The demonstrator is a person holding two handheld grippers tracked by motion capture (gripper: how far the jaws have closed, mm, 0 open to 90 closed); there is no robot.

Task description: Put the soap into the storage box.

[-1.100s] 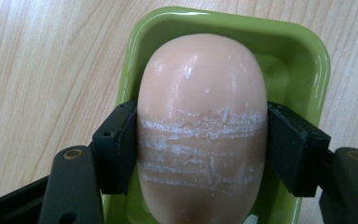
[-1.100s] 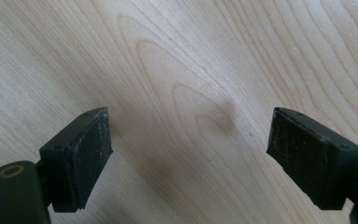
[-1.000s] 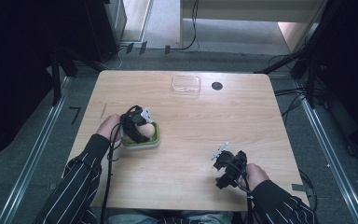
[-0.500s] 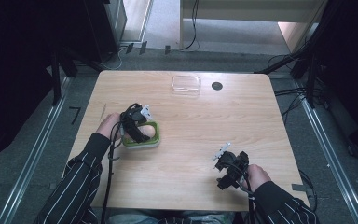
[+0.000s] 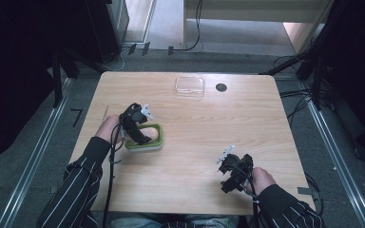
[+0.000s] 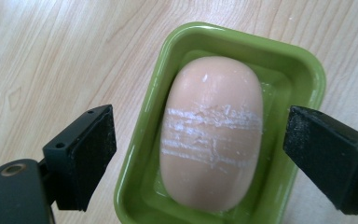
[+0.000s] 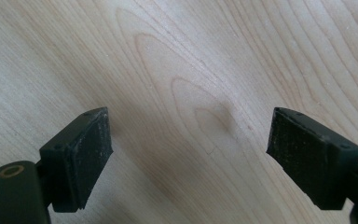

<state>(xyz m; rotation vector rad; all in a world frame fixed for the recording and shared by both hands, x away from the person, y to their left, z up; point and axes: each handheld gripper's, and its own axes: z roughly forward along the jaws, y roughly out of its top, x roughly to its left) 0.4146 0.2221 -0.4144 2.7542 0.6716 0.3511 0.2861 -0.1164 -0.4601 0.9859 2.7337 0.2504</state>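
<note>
Lying in the green rectangular plastic dish (image 6: 303,79) at the table's left, the peach oval soap bar (image 6: 212,133) runs its long axis away from us, crosswise to the left gripper (image 6: 200,154). We note its jaws have just been opening and straddle soap and dish untouched. The right gripper (image 7: 189,158) rests spread over bare light wooden table (image 5: 266,118), well apart.

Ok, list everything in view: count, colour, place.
soap: one, peach, lying in the dish, white scrape marks across it
dish: one, green, left part of the table
lid: one, clear, far edge of the table
table: one, light wood, dark round hole near the far edge
left gripper: one, black, over the dish, jaws have just been opening, apart either side of the soap
right gripper: one, black, near right of the table, open over bare wood
</note>
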